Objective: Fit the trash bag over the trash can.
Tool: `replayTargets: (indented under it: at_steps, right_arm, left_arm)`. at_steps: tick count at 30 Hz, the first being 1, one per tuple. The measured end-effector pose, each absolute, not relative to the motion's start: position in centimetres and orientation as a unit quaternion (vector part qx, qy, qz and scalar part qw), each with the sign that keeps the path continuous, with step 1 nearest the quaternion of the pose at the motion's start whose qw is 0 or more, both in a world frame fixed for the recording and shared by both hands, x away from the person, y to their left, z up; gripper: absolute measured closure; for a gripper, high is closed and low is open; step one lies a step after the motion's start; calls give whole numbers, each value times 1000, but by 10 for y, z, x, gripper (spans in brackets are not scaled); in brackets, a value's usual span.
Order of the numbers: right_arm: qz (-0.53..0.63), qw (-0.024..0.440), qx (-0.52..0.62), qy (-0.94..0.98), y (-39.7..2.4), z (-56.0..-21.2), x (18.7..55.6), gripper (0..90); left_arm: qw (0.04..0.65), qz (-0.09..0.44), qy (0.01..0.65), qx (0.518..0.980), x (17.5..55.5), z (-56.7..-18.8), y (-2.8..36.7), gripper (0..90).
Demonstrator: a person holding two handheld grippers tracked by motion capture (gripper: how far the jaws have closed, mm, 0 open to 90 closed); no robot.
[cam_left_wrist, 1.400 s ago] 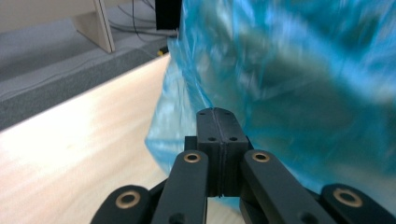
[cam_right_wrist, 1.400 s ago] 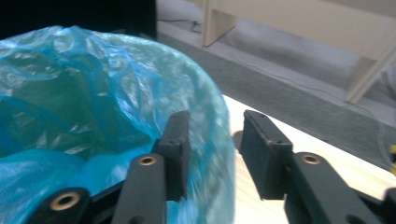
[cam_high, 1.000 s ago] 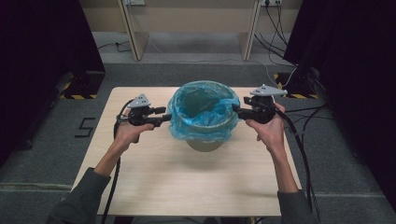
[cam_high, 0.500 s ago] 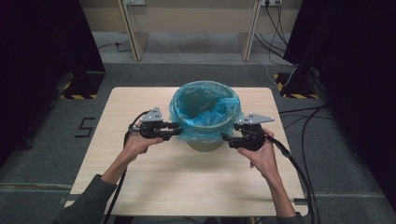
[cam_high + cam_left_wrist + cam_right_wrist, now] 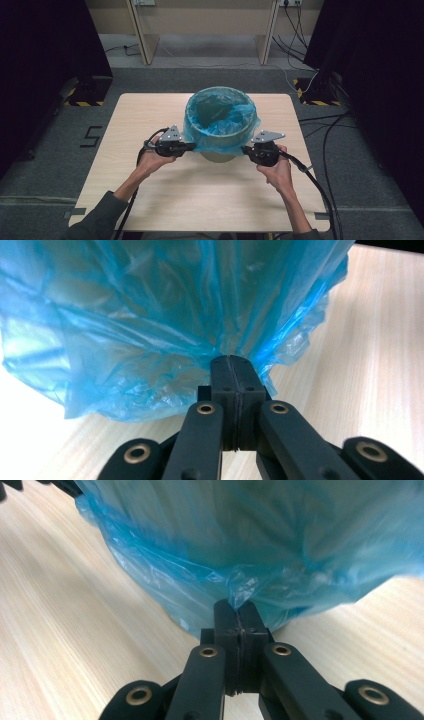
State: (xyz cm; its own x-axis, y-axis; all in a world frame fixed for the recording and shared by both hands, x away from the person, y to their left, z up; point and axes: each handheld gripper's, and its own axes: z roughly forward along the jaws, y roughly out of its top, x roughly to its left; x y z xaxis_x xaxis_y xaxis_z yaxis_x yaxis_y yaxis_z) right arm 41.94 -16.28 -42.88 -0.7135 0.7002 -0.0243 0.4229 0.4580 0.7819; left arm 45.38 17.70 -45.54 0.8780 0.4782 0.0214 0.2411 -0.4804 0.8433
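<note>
One tabletop (image 5: 200, 200), pale wood. On its far middle, one round bin (image 5: 220, 157), upright, lined with one blue bag (image 5: 220, 127) whose skirt is folded out over the rim and hangs down the wall.

Two tongs, one per hand, at opposite sides of the bin, low against the skirt. Left tongs (image 5: 192, 146), seen close at (image 5: 232, 360): just closed, pads pressed together, a pinch of the bag's loose edge caught at the tips. Right tongs (image 5: 239, 605), seen from above at (image 5: 245, 148): likewise just closed, fully shut on a fold of the same edge on the other side.

Step in hand, by the look of it: taking hold of the bag's hem on both sides, either to settle it down the wall or to peel it off the rim. Next move calls for an even, matched pull from both hands, gentle enough not to tear the thin film or tip the light bin.
</note>
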Motion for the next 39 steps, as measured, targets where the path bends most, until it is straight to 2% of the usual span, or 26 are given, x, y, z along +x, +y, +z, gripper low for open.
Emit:
replayTargets:
  at_steps: [6,8,10,12,14,15,17,21,27,34,39]
  right_arm:
    - [388,171,341,839,-166,-440,419,897]
    - [390,173,350,834,-168,-437,417,814]
    - [393,181,360,826,-171,-429,414,688]
    - [401,194,366,817,-177,-417,411,613]
    - [422,206,379,797,-184,-403,410,568]
    - [430,213,382,790,-187,-395,411,538]
    - [435,217,387,784,-191,-385,412,483]
    - [446,219,392,775,-195,-371,413,430]
    - [446,224,394,772,-190,-376,418,429]
    - [439,224,401,772,-185,-392,418,437]
    - [433,231,398,775,-182,-403,424,507]
  left_arm:
    - [459,133,209,853,452,-460,177,895]
    - [454,138,202,857,449,-461,175,895]
    - [454,136,199,858,446,-464,175,892]
    - [460,134,202,854,445,-463,179,865]
    - [470,130,214,847,444,-460,185,755]
    - [472,128,216,845,443,-458,188,660]
    - [477,121,213,844,439,-450,196,580]
    - [500,136,227,825,435,-427,212,434]
    - [522,148,261,798,447,-394,222,357]
    - [534,173,277,779,468,-359,212,335]
    - [535,179,274,779,479,-341,194,331]
